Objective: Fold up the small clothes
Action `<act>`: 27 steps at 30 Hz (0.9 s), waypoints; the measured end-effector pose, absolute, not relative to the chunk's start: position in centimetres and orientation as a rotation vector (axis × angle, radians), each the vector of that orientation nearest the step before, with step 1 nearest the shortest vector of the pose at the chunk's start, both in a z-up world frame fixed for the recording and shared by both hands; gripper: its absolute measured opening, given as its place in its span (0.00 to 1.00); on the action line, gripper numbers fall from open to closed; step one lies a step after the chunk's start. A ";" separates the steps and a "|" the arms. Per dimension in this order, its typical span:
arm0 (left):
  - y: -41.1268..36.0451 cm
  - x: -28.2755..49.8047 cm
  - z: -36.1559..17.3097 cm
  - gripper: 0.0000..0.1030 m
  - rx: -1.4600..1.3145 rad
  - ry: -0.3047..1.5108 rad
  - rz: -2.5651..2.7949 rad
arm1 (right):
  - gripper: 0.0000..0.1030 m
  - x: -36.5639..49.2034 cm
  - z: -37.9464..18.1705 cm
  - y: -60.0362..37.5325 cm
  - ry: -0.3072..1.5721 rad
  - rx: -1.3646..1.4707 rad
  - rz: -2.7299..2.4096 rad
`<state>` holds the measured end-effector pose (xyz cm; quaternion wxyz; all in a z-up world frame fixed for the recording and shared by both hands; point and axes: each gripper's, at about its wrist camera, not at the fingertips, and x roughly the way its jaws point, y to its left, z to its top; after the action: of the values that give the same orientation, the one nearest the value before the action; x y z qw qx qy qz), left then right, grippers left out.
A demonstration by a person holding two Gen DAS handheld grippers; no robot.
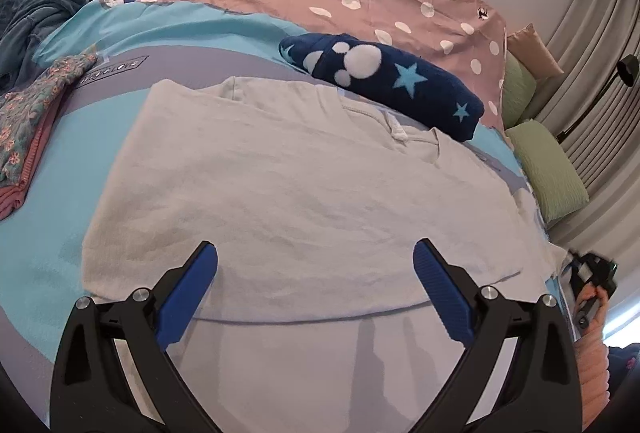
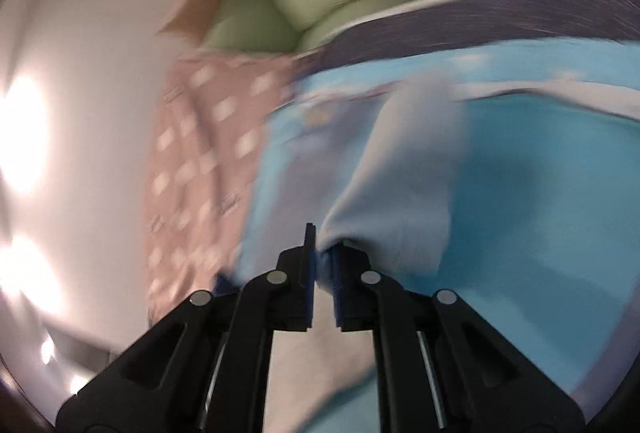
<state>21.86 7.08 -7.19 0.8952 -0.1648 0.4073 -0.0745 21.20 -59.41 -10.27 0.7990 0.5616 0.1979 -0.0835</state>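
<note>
White T-shirt spread flat on the bed, one edge pinched.

The left gripper [image 1: 315, 261] hangs wide open above the white T-shirt [image 1: 288, 173], nothing between its jaws. At 4 o'clock the right gripper [image 2: 323, 253] is clamped narrow on the shirt's edge. A navy star-print roll [image 1: 384, 81] lies at 1 o'clock, just beside the collar.

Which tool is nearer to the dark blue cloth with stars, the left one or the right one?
Left. The left tool hangs open over the white shirt, with the blue star cloth just beyond. The right tool grips the shirt's side edge, farther away.
</note>
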 end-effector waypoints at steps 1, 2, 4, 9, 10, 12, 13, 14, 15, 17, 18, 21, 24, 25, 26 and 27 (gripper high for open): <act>7.1 21.9 -7.3 0.96 -0.351 0.841 -0.162 | 0.07 21.9 -8.7 -57.6 0.428 1.164 -0.120; 7.1 21.8 -7.3 0.96 -0.358 0.840 -0.168 | 0.07 22.9 -6.6 -54.8 0.434 1.106 -0.035; 7.2 21.7 -7.5 0.96 -0.370 0.841 -0.180 | 0.07 24.6 -3.9 -49.6 0.456 1.012 0.107; 7.6 21.4 -7.5 0.96 -0.382 0.837 -0.215 | 0.07 26.9 -0.2 -33.0 0.577 0.672 0.446; 7.7 21.3 -7.4 0.96 -0.383 0.833 -0.222 | 0.07 27.0 -0.4 -30.4 0.607 0.623 0.494; 7.9 21.0 -7.1 0.96 -0.381 0.820 -0.244 | 0.07 27.1 -1.9 -24.6 0.716 0.504 0.588; 8.0 20.9 -7.0 0.96 -0.379 0.815 -0.256 | 0.11 27.2 -2.6 -23.1 0.763 0.463 0.603; 8.1 20.8 -7.0 0.96 -0.378 0.813 -0.267 | 0.14 27.2 -3.7 -21.1 0.829 0.405 0.619; 8.3 20.7 -7.0 0.96 -0.382 0.813 -0.280 | 0.16 26.9 -4.8 -19.6 0.877 0.346 0.634; 8.5 20.6 -7.1 0.96 -0.394 0.817 -0.301 | 0.27 26.1 -6.0 -18.1 0.912 0.259 0.642; 8.6 20.7 -7.2 0.96 -0.404 0.820 -0.312 | 0.30 25.4 -6.5 -17.5 0.921 0.207 0.642; 8.8 20.9 -7.4 0.96 -0.439 0.826 -0.334 | 0.38 23.7 -6.6 -17.4 0.917 0.152 0.652; 8.6 21.4 -7.5 0.96 -0.474 0.835 -0.357 | 0.48 23.6 -6.3 -17.9 0.891 0.169 0.639; 8.5 21.5 -7.6 0.96 -0.477 0.835 -0.361 | 0.50 24.2 -6.1 -17.7 0.890 0.186 0.623; 8.5 21.5 -7.6 0.96 -0.480 0.834 -0.365 | 0.50 24.2 -5.9 -17.6 0.893 0.199 0.620; 8.5 21.5 -7.6 0.96 -0.484 0.834 -0.365 | 0.50 24.8 -6.0 -17.2 0.901 0.216 0.629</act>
<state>21.46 8.53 -7.57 0.8700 -0.2314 0.3988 -0.1746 24.80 -17.22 -5.97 0.8472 0.1023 0.4275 0.2983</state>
